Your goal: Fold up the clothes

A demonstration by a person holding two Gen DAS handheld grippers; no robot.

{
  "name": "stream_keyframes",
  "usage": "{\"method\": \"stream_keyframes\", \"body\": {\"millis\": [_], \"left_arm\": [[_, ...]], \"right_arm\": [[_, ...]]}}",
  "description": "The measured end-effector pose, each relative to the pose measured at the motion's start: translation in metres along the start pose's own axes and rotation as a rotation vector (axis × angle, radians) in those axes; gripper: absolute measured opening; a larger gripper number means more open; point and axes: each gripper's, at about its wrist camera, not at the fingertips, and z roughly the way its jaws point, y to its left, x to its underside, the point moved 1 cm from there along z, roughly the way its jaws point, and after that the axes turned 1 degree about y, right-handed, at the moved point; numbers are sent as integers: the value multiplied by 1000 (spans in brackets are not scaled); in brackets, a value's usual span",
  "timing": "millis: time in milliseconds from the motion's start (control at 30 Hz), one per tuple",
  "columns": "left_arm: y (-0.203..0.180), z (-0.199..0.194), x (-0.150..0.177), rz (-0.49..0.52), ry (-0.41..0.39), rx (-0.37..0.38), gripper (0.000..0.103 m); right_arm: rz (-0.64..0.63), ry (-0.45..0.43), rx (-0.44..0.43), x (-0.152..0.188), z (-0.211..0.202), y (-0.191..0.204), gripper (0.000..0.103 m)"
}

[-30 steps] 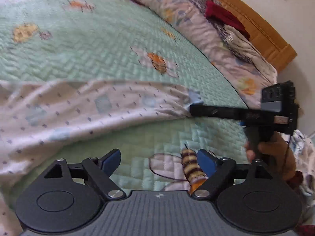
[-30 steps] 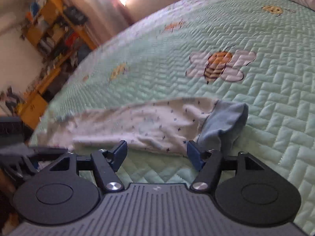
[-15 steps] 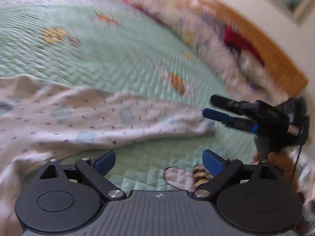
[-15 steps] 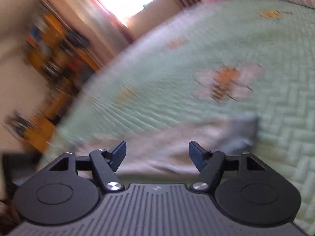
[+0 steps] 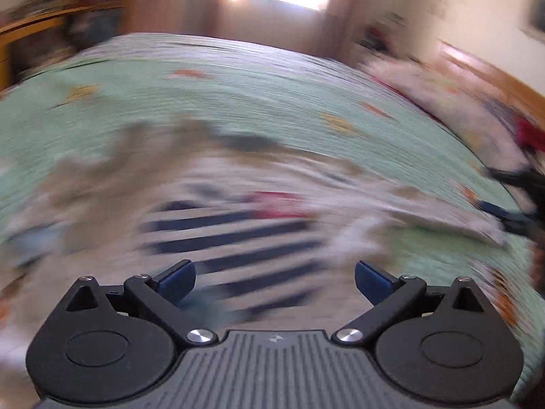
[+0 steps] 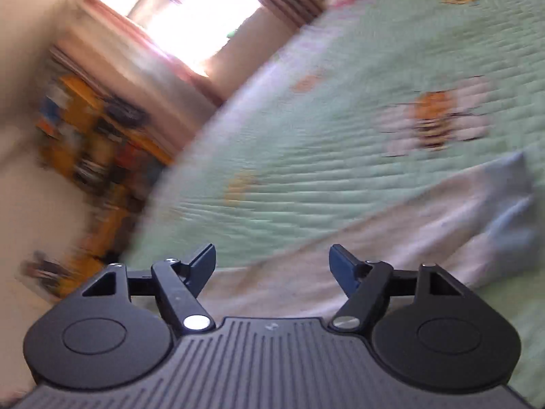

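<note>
Left gripper [image 5: 275, 277]: jaws wide apart, holding nothing. Just past it, blurry white garment [image 5: 238, 235] with dark stripes, spread flat on green quilt [image 5: 272, 102]. Right gripper [image 6: 272, 262]: jaws wide apart too, nothing between. Garment sleeve with blue cuff [image 6: 504, 197] lies in front, right side. Beyond, lots of bare quilt up to far bed edge. Bookshelf [image 6: 95, 136] and window [image 6: 190, 17] farthest.
</note>
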Motion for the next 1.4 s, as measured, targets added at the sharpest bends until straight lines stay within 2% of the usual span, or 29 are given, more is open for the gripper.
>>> {"method": "stream_keyframes", "body": {"millis": [67,133,200,300,433,500,533,633,767,933,1067,1133,1200,1233,1333,1400], "left_arm": [[43,-17,-2,-123,-47,-60,100],[79,-37,-5,-239,-99,-79,100],[101,-52,-8,-271,-123,-71,100],[109,-58,-7,-203,-96,-49,101],[107,-53,15,-122,23,31,101],[115,-48,29,-110,105,-2,100],[119,-46,36,-107,148,-26,99],[129,-61,44,-81,152,-27,97],[145,-85,43,-139,140,1,97],[174,-111,39,-255,59,-29,99],[188,-117,39,-236,72,-142,99],[191,-117,40,-222,90,-163,99],[192,-116,41,-215,94,-168,100],[193,-116,41,-213,94,-170,100],[195,-115,41,-204,96,-174,100],[195,-114,42,-197,102,-172,100]], "right_arm": [[-9,8,-137,19,6,38,78],[-47,65,-244,53,21,82,83],[-102,144,-326,91,36,124,83],[-117,253,-310,138,35,136,83],[-108,384,-272,194,29,142,83],[-103,450,-252,223,27,145,82],[-101,483,-242,237,25,146,73],[-93,581,-212,279,21,150,74],[-69,582,-298,292,21,168,77],[-80,582,-405,309,33,202,79],[-250,719,-310,358,57,222,82],[-248,736,-328,367,54,227,88],[-247,752,-346,376,51,233,87],[-238,740,-352,375,50,237,87],[-219,615,-396,359,51,250,87],[-193,581,-437,357,57,251,89]]}}
